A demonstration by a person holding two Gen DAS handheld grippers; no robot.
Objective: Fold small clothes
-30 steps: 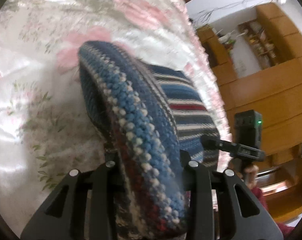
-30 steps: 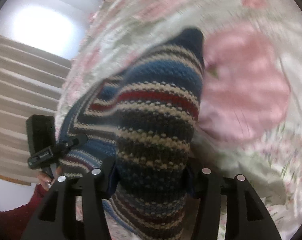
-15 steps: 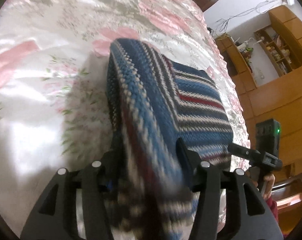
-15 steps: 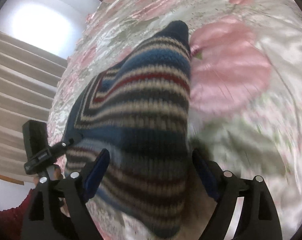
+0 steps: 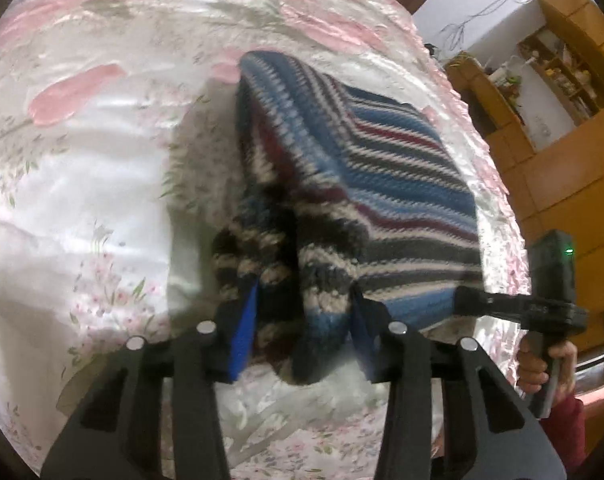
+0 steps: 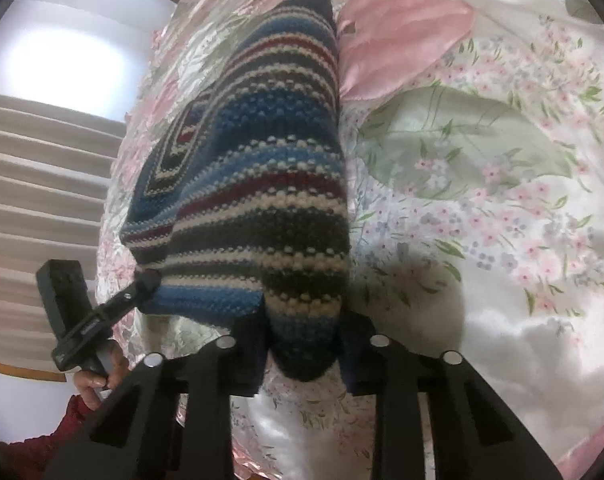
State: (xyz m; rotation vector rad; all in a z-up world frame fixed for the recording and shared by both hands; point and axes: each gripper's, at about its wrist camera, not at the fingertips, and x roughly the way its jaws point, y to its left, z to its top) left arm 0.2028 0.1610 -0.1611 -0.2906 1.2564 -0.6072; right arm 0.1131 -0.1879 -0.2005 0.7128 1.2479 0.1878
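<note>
"Two corners are gripped, is that agreed?"

"It is. The left gripper [image 5: 302, 320] is closed on one near corner of the striped knit garment [image 5: 401, 168], and the right gripper [image 6: 303, 340] is clamped on the other; in each wrist view the wool is seen bunched tight between the pads."

"What has been altered in the last second?"

"The knit has been drawn out. A second ago it was heaped up close against both cameras; now it is spread wider between the two grippers, and more of its striped face can be read. Half a second ago the right jaws were set noticeably wider; they have since been narrowed onto the hem."

"Where is the garment left by that?"

"Its near edge is held up off the floral bedspread [image 5: 102, 160], with shadow cast beneath, while the far end appears to be resting on the bedspread."

"And for the folding?"

"No fold can be counted as made. The piece is judged to be tensioned and squared, so that the held edge can be carried over to the far end."
</note>
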